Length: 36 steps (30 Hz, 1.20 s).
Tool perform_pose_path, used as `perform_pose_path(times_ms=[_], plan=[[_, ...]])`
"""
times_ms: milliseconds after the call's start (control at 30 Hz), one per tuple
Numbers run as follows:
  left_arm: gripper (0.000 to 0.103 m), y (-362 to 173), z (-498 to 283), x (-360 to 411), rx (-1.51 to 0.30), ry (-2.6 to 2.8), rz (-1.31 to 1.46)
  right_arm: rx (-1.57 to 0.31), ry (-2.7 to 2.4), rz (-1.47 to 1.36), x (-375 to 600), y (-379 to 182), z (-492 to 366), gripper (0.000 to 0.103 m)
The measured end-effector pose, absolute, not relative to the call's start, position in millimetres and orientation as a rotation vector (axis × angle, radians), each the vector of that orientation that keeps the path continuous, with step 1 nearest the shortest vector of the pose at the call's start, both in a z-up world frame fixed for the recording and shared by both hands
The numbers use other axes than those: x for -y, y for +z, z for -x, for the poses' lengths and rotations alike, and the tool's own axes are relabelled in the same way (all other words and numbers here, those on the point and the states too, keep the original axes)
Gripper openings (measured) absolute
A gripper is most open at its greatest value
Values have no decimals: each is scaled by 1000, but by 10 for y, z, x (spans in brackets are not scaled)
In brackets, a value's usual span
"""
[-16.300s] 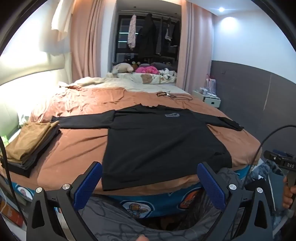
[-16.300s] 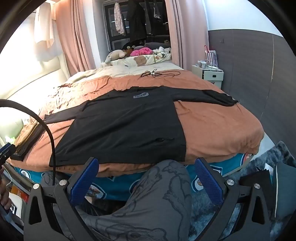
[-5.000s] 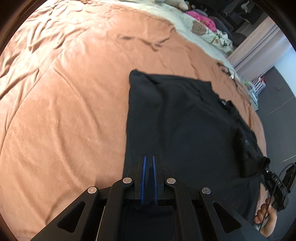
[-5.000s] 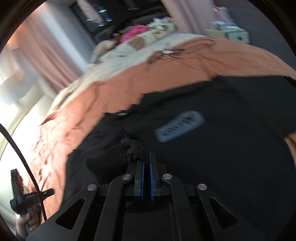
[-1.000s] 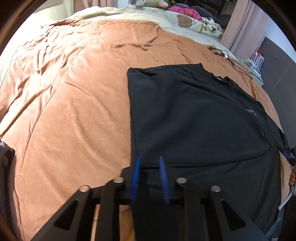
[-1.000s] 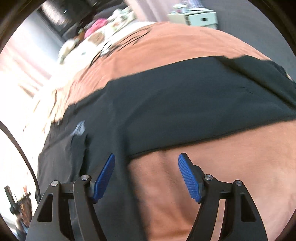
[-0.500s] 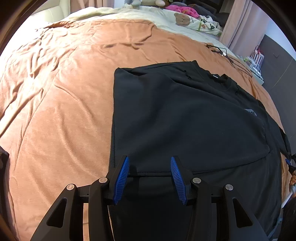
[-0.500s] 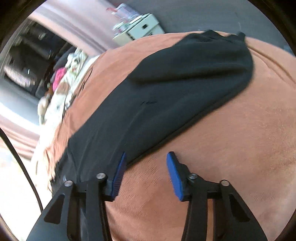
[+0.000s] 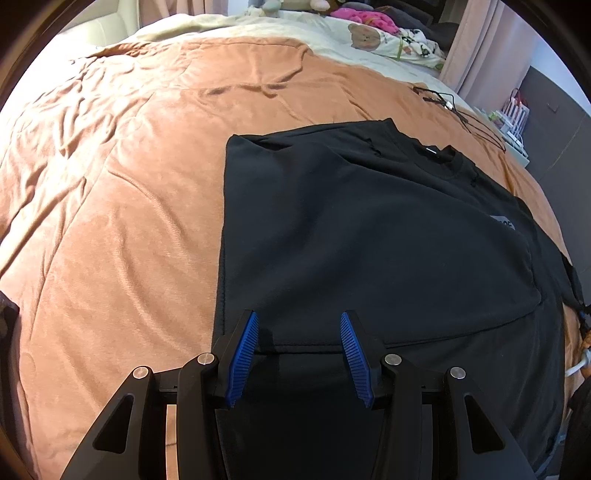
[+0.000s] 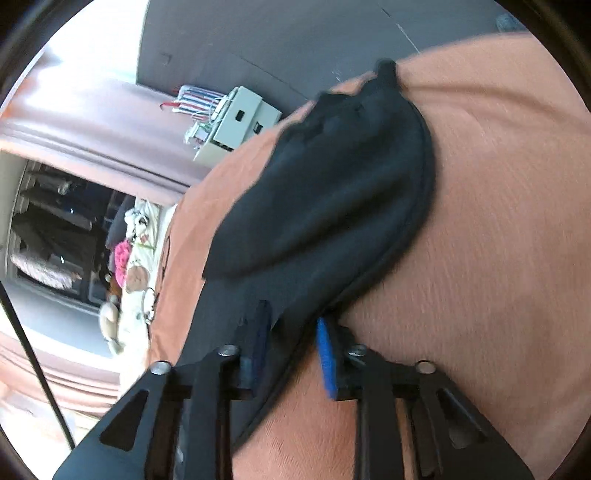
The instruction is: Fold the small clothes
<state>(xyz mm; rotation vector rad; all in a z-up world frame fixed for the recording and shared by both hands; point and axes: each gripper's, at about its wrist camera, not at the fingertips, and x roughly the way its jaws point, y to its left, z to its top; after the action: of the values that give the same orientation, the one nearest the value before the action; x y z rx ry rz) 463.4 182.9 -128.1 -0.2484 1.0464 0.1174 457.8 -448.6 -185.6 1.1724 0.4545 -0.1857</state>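
A black long-sleeved shirt (image 9: 369, 236) lies on the orange bedspread (image 9: 110, 206) with its left side and sleeve folded over the body. My left gripper (image 9: 299, 354) is open and empty, its jaws either side of the folded edge near the hem. In the right wrist view the shirt's right sleeve (image 10: 332, 192) lies out across the bedspread (image 10: 498, 240). My right gripper (image 10: 291, 350) is partly open with the sleeve's edge between its jaws; the blue pads are apart and do not clamp the cloth.
Soft toys and a pink item (image 9: 365, 18) lie at the head of the bed. A black cable (image 9: 454, 107) lies on the bedspread beyond the collar. A white bedside unit (image 10: 232, 122) stands by the grey wall. Pink curtains (image 10: 92, 122) hang beyond it.
My left gripper has opened and let go of the folded cloth. My right gripper has swung out over the right sleeve and its jaws have narrowed around the sleeve's edge.
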Motion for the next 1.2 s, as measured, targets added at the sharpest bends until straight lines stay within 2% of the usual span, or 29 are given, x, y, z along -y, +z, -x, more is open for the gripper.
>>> perform_pose_path(times_ms=[100,533,1033,1200], plan=[[49,-1247,-4644,-1846,-1046,121,243,-406,-149,-1059,4376,-1659,-4496,4],[49,-1161,-4624,-1803,-1028,117,232,-307,135,-722,3263,-553,-4326,4],[49,-1081,-4508,-1939,-1010,122,279,-306,438,-576,2121,119,-4330,3],[49,-1046,-4457,-1984,-1004,128,264,-336,521,-535,2268,218,-4376,4]])
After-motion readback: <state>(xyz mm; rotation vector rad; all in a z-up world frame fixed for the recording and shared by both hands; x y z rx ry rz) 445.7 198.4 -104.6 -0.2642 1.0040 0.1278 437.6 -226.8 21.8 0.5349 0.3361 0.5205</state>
